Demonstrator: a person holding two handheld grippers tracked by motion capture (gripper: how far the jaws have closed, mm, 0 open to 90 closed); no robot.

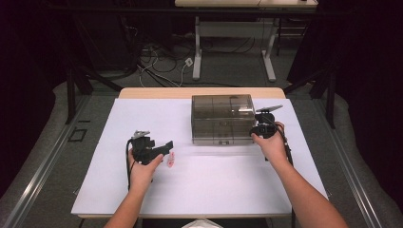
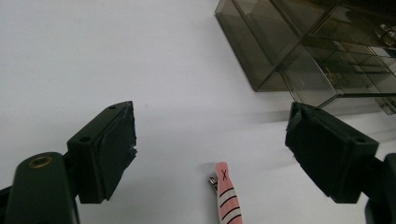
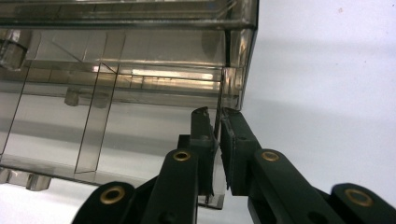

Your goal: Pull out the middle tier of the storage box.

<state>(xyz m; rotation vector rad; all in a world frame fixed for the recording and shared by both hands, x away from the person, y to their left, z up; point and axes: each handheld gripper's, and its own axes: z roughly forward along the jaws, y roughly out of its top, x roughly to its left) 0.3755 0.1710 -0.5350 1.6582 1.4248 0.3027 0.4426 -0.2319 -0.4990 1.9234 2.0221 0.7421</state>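
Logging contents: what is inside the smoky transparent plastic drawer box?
The smoky transparent plastic drawer box shows bare compartments and dividers through its walls, no items. Tint and glare hide its far corners.

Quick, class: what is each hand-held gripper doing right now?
Left hand-held gripper: open, holding nothing, above the pink clip.
Right hand-held gripper: shut on the clear box wall.

From above your side, the high view looks forward and down across the table [image 1: 114,190]. Your left gripper view looks low over it toward the box [image 2: 299,46]. Your right gripper view sits tight against that box [image 3: 140,93].
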